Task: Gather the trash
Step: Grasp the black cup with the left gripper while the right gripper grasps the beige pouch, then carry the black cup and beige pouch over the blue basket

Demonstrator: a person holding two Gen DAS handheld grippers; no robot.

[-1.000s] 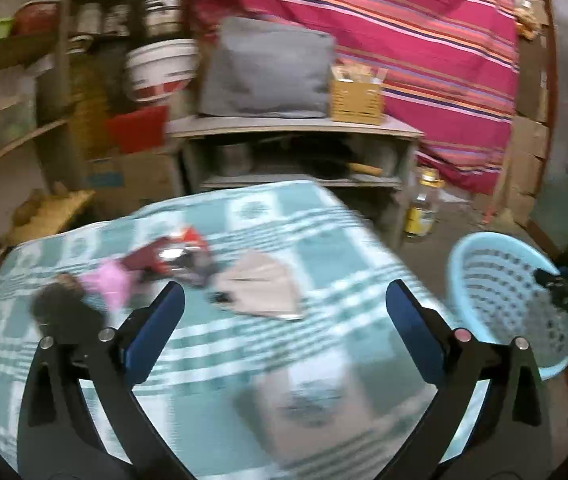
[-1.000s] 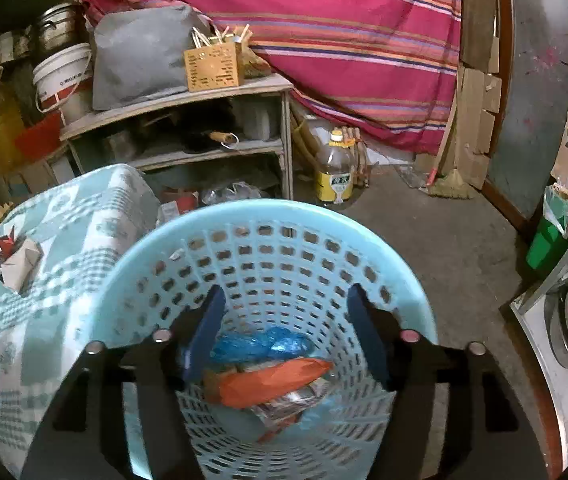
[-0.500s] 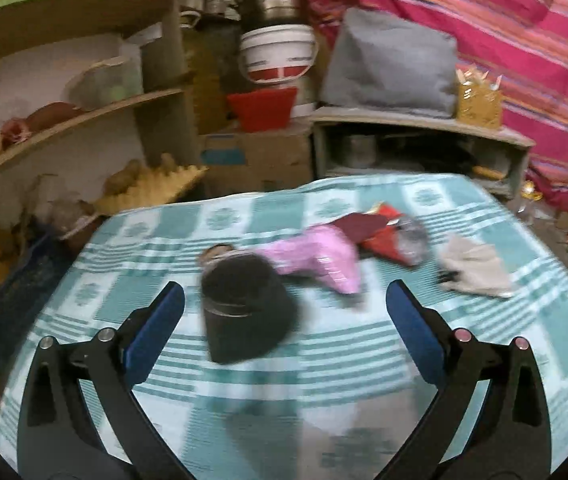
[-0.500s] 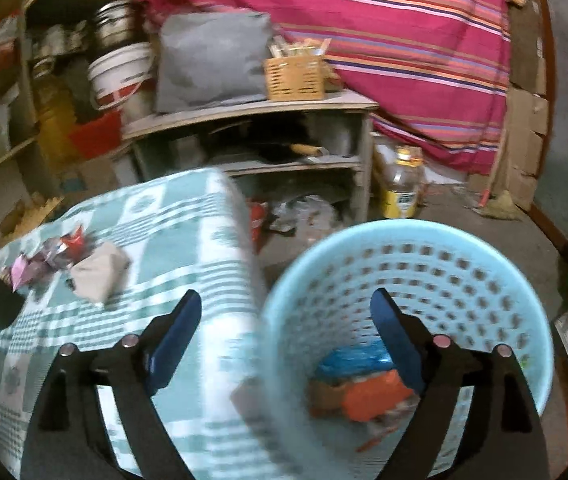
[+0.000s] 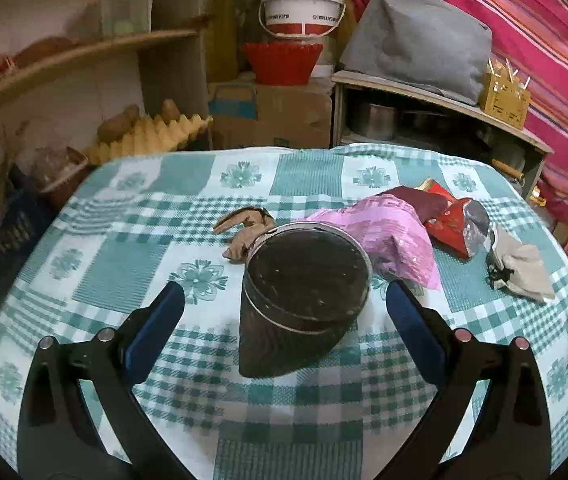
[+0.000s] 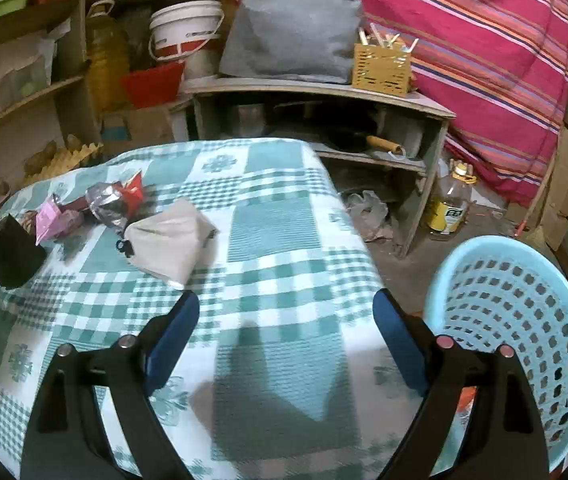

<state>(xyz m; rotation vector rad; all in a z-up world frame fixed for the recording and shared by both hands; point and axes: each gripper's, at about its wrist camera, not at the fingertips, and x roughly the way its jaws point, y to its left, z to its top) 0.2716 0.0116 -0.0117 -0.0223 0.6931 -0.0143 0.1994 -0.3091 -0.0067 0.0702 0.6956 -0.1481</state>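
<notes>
A dark upturned paper cup (image 5: pixel 304 300) stands on the green checked tablecloth (image 5: pixel 123 264), between the fingers of my open left gripper (image 5: pixel 284 312). Behind the cup lie a pink wrapper (image 5: pixel 388 236), a red and silver wrapper (image 5: pixel 456 220), a brown scrap (image 5: pixel 243 228) and a beige crumpled paper (image 5: pixel 520 264). My right gripper (image 6: pixel 284 332) is open and empty above the table's right side. The beige paper (image 6: pixel 167 240), the wrappers (image 6: pixel 111 200) and the cup (image 6: pixel 15 252) lie to its left. The light blue trash basket (image 6: pixel 524 320) stands on the floor to its right.
A low wooden shelf unit (image 6: pixel 324 92) with a grey bag (image 6: pixel 292 28) and a yellow box (image 6: pixel 384 64) stands behind the table. An oil bottle (image 6: pixel 450 204) is on the floor. White bucket (image 5: pixel 304 8), red basket (image 5: pixel 284 60), egg tray (image 5: pixel 143 136) at back left.
My left gripper has swung left and closed in on the dark cup, which now sits between its fingers. My right gripper has moved from over the basket to above the table.
</notes>
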